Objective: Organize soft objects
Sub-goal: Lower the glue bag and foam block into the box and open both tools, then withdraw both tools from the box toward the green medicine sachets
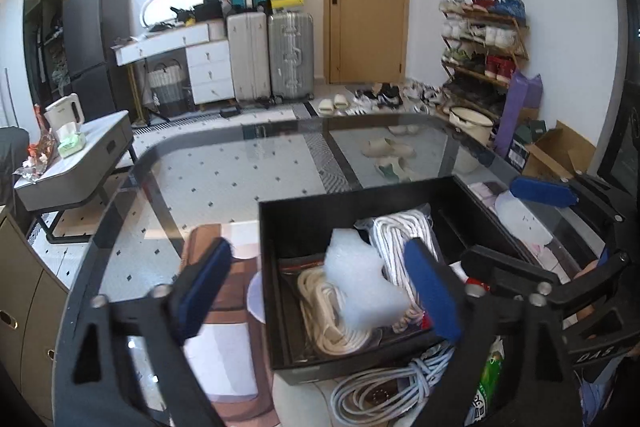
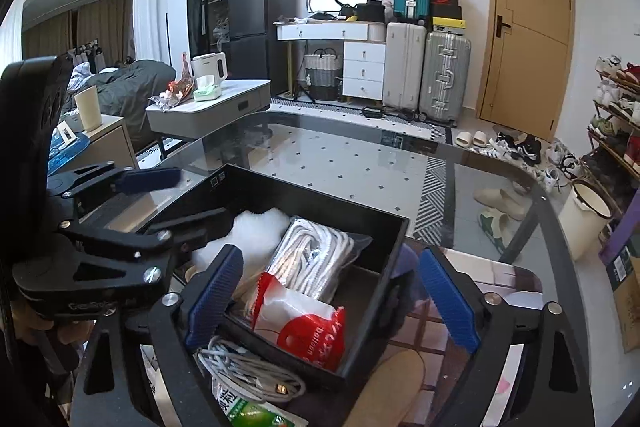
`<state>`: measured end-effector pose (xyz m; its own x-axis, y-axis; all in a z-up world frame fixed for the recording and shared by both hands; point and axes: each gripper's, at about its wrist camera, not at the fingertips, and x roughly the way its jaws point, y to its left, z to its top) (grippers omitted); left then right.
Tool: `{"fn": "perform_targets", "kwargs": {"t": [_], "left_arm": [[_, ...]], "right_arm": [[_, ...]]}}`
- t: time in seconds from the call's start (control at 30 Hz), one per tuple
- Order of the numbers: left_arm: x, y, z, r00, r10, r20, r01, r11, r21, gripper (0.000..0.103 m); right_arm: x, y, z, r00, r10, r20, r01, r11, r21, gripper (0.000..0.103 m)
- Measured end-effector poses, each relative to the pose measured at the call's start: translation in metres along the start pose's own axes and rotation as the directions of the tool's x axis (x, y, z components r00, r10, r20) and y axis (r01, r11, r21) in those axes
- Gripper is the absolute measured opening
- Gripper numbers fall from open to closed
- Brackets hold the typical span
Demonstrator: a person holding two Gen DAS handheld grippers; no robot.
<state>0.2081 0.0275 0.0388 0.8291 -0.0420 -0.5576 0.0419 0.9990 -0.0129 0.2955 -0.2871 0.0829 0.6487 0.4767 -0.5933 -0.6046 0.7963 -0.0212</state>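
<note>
A black box (image 1: 344, 201) (image 2: 384, 267) stands on the glass table. It holds a white foam piece (image 1: 360, 279) (image 2: 256, 231), a cream rope coil (image 1: 328, 315), a bagged white rope (image 1: 400, 239) (image 2: 312, 255) and a red-and-white packet (image 2: 304, 323). A loose grey-white cable coil (image 1: 384, 383) (image 2: 248, 371) lies on the table in front of the box, beside a green packet (image 1: 486, 379) (image 2: 252, 413). My left gripper (image 1: 320, 287) is open and empty over the box's near left part. My right gripper (image 2: 332, 291) is open and empty over the box's near side.
The glass table (image 1: 224, 163) (image 2: 360, 155) has a dark rim. A pale plastic bag (image 1: 520, 219) lies right of the box. A grey side table (image 1: 80, 155) with a kettle stands at left. Suitcases, a shoe rack and slippers are beyond.
</note>
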Motion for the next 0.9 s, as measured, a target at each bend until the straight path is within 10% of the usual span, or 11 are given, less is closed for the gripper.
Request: {"fn": "perform_targets", "kwargs": {"t": [0.9], "left_arm": [[-0.082,0.014,-0.043,0.998,0.026,0.053,-0.024,0.999,-0.035,0.103]], "right_arm": [[-0.077,0.021,-0.037,1.0,-0.009,0.027,0.008,1.0,0.012,0.102]]}}
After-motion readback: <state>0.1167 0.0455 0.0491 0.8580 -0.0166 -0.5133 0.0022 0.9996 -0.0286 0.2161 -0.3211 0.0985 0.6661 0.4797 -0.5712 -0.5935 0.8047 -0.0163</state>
